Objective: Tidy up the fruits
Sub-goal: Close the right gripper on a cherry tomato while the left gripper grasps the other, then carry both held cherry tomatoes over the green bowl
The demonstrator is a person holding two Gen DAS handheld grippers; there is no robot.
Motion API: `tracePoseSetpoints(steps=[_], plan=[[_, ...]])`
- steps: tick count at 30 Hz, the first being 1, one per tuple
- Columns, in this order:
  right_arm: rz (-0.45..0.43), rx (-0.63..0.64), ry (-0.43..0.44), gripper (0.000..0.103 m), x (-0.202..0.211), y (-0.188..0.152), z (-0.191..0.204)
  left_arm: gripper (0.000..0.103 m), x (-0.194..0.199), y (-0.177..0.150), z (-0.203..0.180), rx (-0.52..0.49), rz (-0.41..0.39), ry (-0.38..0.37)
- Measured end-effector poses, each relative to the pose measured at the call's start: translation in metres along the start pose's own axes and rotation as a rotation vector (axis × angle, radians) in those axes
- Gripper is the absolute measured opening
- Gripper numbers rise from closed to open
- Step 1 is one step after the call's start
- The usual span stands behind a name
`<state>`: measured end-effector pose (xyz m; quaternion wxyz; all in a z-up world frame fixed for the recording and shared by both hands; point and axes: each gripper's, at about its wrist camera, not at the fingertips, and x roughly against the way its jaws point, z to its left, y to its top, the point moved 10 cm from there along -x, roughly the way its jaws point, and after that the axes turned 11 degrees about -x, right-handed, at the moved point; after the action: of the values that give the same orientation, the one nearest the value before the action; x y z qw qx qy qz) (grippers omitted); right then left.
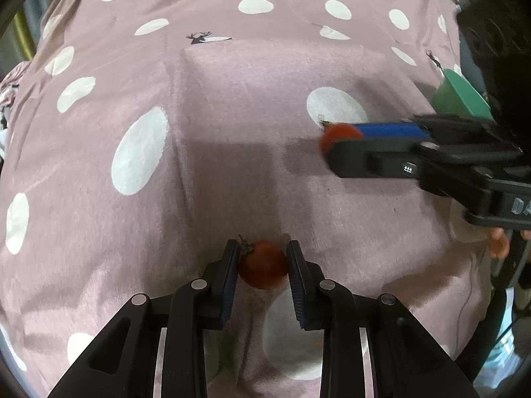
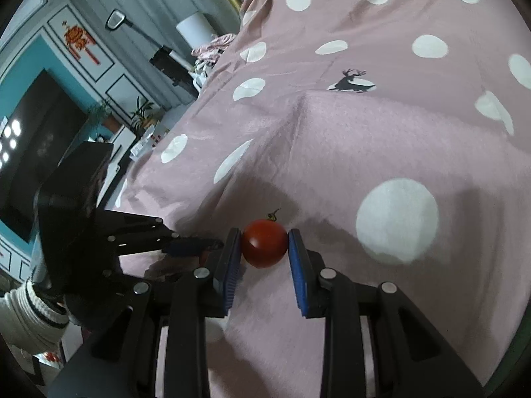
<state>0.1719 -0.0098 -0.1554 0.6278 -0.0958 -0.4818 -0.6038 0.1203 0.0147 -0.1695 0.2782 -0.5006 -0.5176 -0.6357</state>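
- Left gripper (image 1: 263, 258) clamped on a dark red tomato (image 1: 263, 264), stem toward left pad, just above the pink dotted bedspread (image 1: 232, 132).
- Right gripper (image 2: 264, 242) clamped on a second tomato (image 2: 264, 242), over the bedspread.
- Green container (image 1: 459, 94) near the bed's right edge.

Raised letters "DA" show on the black body of the right gripper (image 1: 335, 141) at the left wrist view's right edge, cut off there, and nothing else reads clearly.
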Motion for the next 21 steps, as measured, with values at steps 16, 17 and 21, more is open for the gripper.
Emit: tracePoseSetpoints(steps=[16, 17, 21], plan=[[-0.106, -0.157, -0.014, 0.029, 0.059, -0.045, -0.018, 0.029, 0.037, -0.01, -0.023, 0.113, -0.107, -0.071], [-0.11, -0.16, -0.015, 0.029, 0.061, -0.048, -0.018, 0.029, 0.04, -0.01, -0.026, 0.116, -0.116, -0.075], [-0.126, -0.178, -0.021, 0.029, 0.072, -0.057, -0.018, 0.029, 0.05, -0.011, -0.037, 0.111, -0.139, -0.081]])
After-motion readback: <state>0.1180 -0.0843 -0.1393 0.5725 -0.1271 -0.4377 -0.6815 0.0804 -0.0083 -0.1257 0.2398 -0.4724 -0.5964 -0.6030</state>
